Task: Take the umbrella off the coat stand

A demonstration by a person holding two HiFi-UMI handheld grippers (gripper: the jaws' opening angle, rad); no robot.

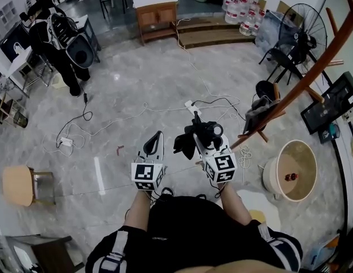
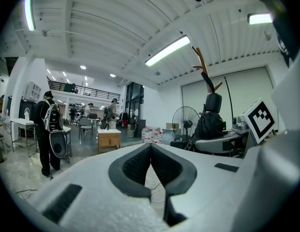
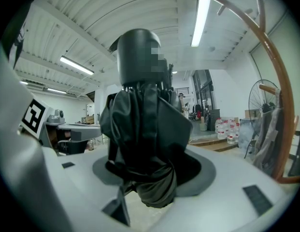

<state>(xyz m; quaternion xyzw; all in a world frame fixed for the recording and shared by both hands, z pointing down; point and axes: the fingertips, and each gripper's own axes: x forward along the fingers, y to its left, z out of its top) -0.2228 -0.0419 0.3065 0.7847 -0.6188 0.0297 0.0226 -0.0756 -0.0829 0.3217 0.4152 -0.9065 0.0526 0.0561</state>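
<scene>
A folded black umbrella [image 1: 200,134] with a round dark handle stands upright between the jaws of my right gripper [image 1: 202,142], which is shut on it. The right gripper view has the umbrella [image 3: 142,124] filling the middle, its fabric bunched between the pads of the right gripper [image 3: 150,178]. The brown wooden coat stand [image 1: 312,75] leans across the right side, apart from the umbrella; its curved pole [image 3: 281,95] shows at the right. My left gripper [image 1: 155,142] hangs beside the right one, and in its own view the left gripper [image 2: 150,161] has its pads touching with nothing between them.
A dark bag [image 1: 261,112] hangs on the stand's lower pegs. A white basin [image 1: 293,170] sits on the floor at the right. Cables [image 1: 79,129] and a power strip [image 1: 190,106] lie ahead. A person with a backpack [image 1: 59,38], a wooden cabinet [image 1: 156,15] and a fan [image 1: 301,30] stand farther off.
</scene>
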